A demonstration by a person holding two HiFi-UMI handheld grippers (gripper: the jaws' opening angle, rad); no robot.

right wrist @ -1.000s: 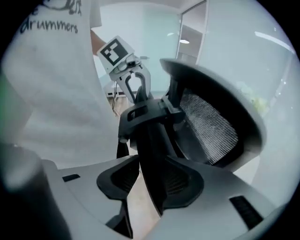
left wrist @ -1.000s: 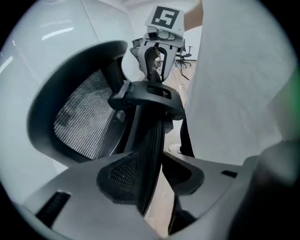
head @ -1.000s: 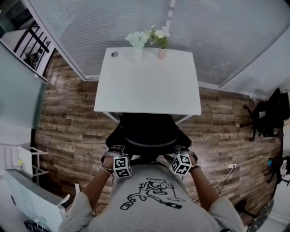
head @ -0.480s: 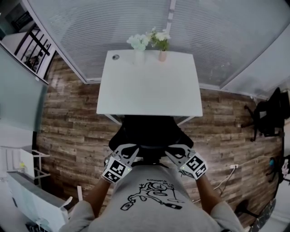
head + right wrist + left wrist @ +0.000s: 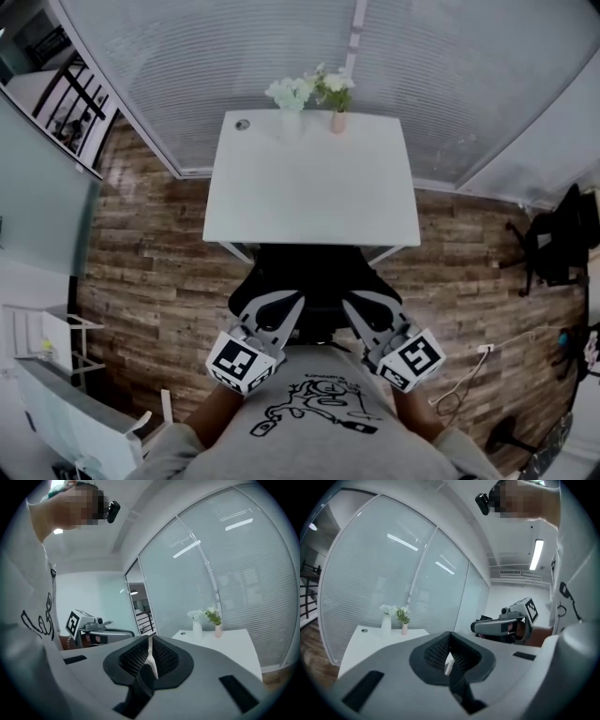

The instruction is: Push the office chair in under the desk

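The black office chair point(image 5: 314, 274) sat tucked partly under the white bench point(image 5: 314, 178), while the left tongs point(image 5: 284, 302) were shut empty and the right tongs point(image 5: 354, 305) were closing on nothing.

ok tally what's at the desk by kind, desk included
desk: 1
chair: 1
vases: 2
total: 4
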